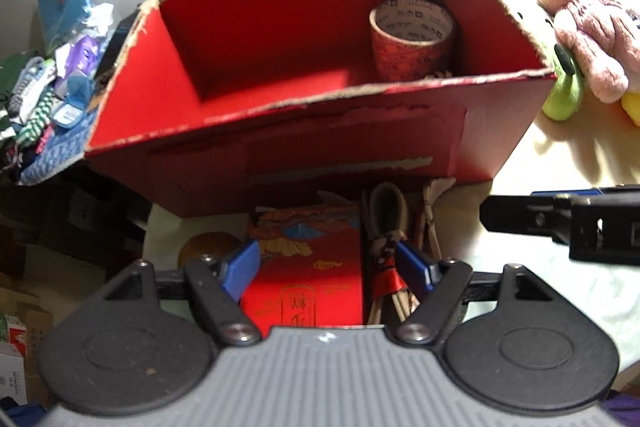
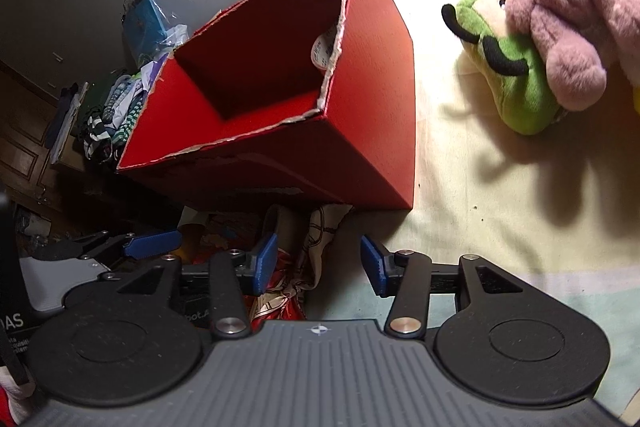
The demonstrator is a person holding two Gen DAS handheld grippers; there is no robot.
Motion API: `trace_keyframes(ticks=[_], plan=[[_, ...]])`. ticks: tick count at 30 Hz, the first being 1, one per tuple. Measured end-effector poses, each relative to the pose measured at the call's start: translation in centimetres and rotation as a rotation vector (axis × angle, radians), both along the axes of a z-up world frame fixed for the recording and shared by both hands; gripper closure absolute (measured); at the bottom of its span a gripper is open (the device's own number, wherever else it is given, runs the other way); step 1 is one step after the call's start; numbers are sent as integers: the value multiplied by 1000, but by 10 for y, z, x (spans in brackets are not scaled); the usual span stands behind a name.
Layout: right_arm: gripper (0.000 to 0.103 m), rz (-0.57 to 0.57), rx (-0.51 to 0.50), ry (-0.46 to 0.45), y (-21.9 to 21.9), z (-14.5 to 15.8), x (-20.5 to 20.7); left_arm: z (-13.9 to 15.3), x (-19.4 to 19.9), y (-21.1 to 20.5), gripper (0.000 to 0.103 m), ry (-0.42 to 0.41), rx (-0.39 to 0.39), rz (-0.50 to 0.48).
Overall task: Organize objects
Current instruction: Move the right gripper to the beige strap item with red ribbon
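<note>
Both tools hover released before the red box [image 1: 304, 147]: the left tool [image 1: 326, 265] straddles a red packet [image 1: 308, 283] on the tabletop, the right tool [image 2: 318, 263] alongside. Only tape [image 1: 412, 39] is boxed; closing on the packet looks next.

The left gripper [image 1: 326, 267] has two blue ribbed fingers [image 1: 242, 269] on black linkage arms fastened with silver screws. Behind them sit two round black discs, each with a raised ring, flanking a grey ribbed housing that bears a small white crosshair mark. The right gripper [image 2: 318, 263] is built alike: blue ribbed pads [image 2: 374, 265], black arms, bright pivot screws, twin discs and the same grey grooved body with its crosshair (dust specks show on the black parts)
</note>
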State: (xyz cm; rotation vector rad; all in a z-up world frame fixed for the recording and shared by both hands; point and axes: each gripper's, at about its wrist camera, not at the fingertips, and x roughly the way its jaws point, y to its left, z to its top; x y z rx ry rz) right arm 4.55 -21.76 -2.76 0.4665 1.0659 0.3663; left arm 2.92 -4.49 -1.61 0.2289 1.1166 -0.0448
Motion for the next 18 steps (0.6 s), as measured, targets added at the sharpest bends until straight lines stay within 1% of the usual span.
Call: trace_keyframes(ticks=[4, 6, 8, 11, 15, 18], plan=[[53, -9, 29, 35, -2, -9, 3, -4, -4, 17, 31, 36, -124, -20], [51, -11, 49, 47, -2, -13, 4, -4, -7, 21, 33, 39, -172, -41], [46, -10, 66, 59, -1, -16, 5, -5, -12, 22, 34, 36, -207, -71], [46, 8, 79, 76, 7, -19, 9, -8, -15, 22, 37, 42, -251, -108], [43, 46, 60, 83, 20, -23, 12, -13, -17, 21, 40, 63, -313, -137], [42, 66, 59, 96, 26, -25, 14, -14, -18, 19, 40, 54, -332, -164]])
